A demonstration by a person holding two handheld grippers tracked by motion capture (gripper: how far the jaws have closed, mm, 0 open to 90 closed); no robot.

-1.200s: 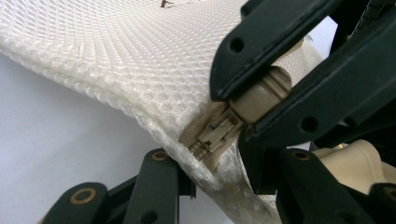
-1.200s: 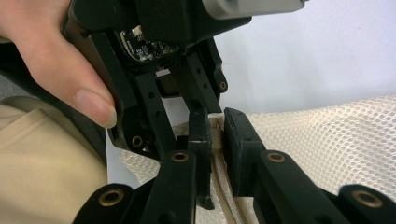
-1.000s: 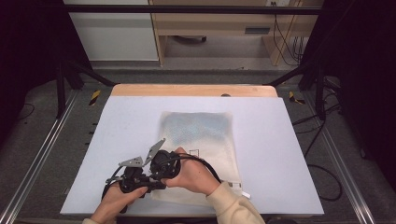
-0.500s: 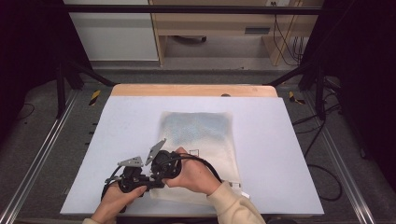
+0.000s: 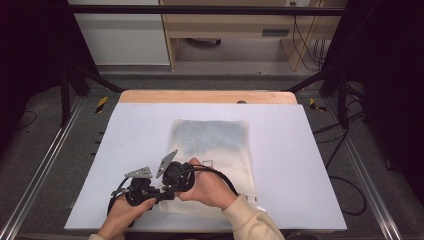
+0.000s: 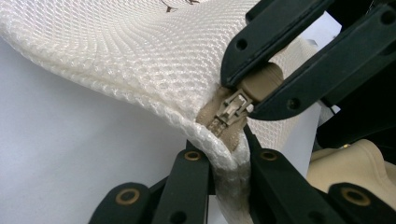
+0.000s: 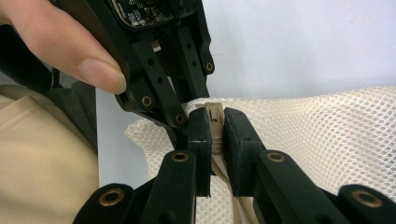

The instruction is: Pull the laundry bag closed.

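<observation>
At the near left of the bench (image 5: 310, 165), both tongs meet on the near-left corner of the white mesh bag (image 5: 215, 150). The left tongs (image 6: 224, 156), which have just been closing, clamp the bag's corner seam beside the zipper; the right tongs (image 7: 215, 130) pinch the tan zipper pull (image 6: 236, 106). The unzipping step looks just begun. Next, the pull should slide along the edge while the corner is held firm. The zipper's track is hidden under the hands.
</observation>
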